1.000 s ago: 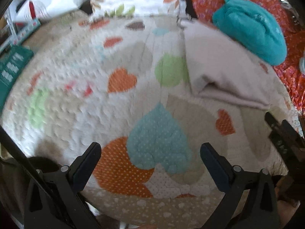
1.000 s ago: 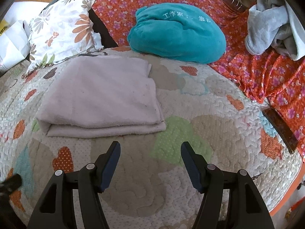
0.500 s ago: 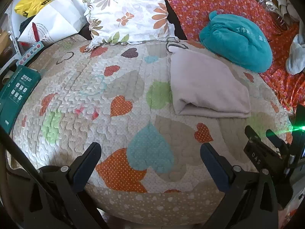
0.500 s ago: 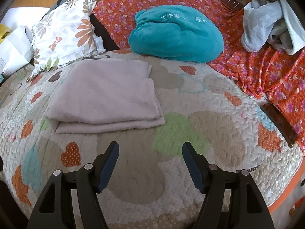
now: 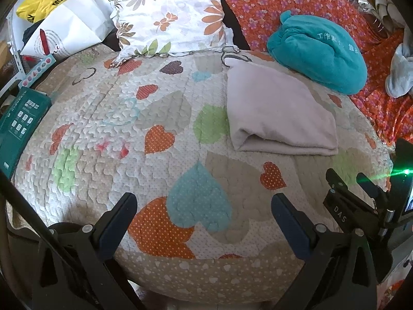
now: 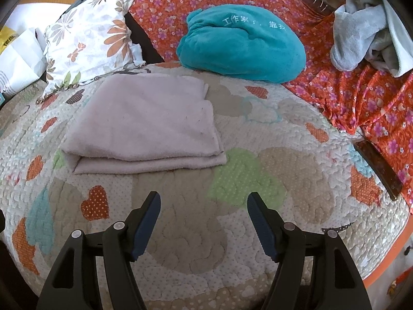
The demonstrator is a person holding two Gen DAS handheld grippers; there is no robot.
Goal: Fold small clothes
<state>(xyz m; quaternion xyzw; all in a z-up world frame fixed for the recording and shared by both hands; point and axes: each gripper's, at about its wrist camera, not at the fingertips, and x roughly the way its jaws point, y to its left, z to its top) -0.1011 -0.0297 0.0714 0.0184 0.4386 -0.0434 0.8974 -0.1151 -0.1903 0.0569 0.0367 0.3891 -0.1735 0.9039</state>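
Over the near edge of the heart-patterned quilt point(image 6: 296, 180), the right gripper point(image 6: 204, 217) hangs with its dark blue pads set wide apart and only quilt showing in the gap; its jaws have just been opening a little further, with no cloth between them. The left gripper point(image 5: 204, 222) also stands spread wide over the quilt's near edge, its pads framing a blue and an orange heart and touching no cloth. From the left wrist view, the right gripper's black body point(image 5: 361, 204) shows low at the right edge, with a green light flaring beside it.

Beyond both grippers, well clear of their tips, the folded cloth point(image 6: 144, 129) lies flat on the quilt, a pale mauve rectangle with its layered fold facing the grippers; in the left wrist view it sits up and to the right point(image 5: 278, 111).

Just behind the folded cloth rests a teal bundle point(image 6: 242, 44) with pale lettering on it, lying on an orange flowered sheet point(image 6: 361, 90). To the left of the folded cloth, a leaf-print pillow point(image 6: 90, 33) leans at the quilt's far edge. Right of the teal bundle, grey clothes point(image 6: 366, 25) lie heaped on the sheet. A dark flat phone point(image 6: 379, 170) lies at the quilt's right edge. Far left of the folded cloth, off the quilt, are a green box point(image 5: 20, 126), a white bag point(image 5: 69, 31) and a yellow bag point(image 5: 38, 2).
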